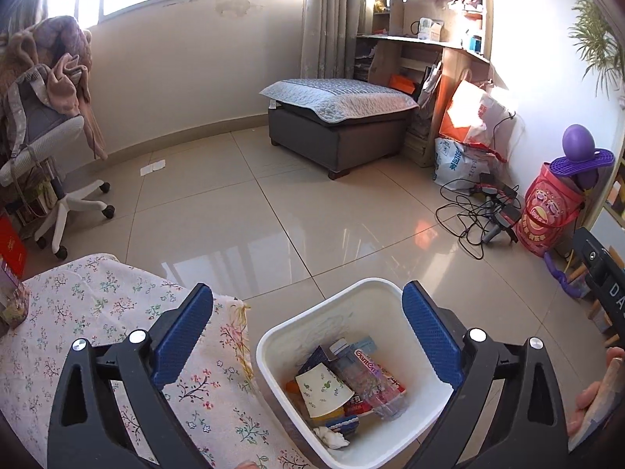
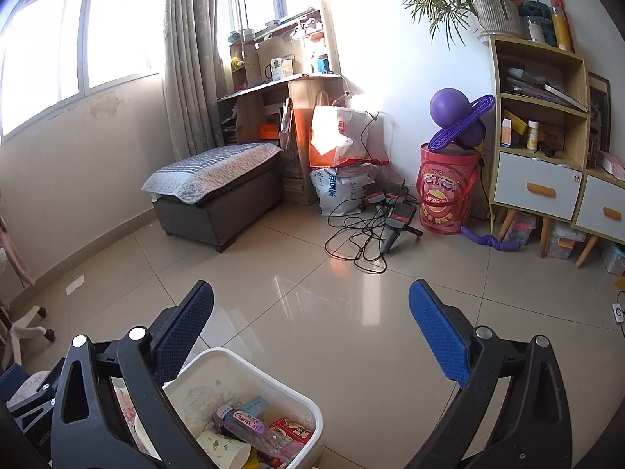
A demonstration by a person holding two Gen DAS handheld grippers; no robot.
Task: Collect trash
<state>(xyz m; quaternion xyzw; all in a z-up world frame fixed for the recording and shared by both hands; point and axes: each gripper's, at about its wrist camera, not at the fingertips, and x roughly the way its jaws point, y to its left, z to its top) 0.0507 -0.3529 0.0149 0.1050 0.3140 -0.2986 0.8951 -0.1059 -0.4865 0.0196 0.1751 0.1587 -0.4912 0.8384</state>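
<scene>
Both the left gripper [image 1: 306, 330] and right gripper [image 2: 310, 330] are held wide and empty; trash is binned [image 1: 353, 293]; a fresh piece must be sought.

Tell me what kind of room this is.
Likely a home living room or study: a padded ottoman, a cluttered desk, a shelf cabinet, and a white trash bin on tiled floor.

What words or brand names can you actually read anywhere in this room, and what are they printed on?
"GamOn": clear bottle in the white bin.
"Lay's": red drum by the wall.
"回家": white bag on the floor.
"DA": black gripper part, cut off.
Red packet in the bin: too blurred.
</scene>
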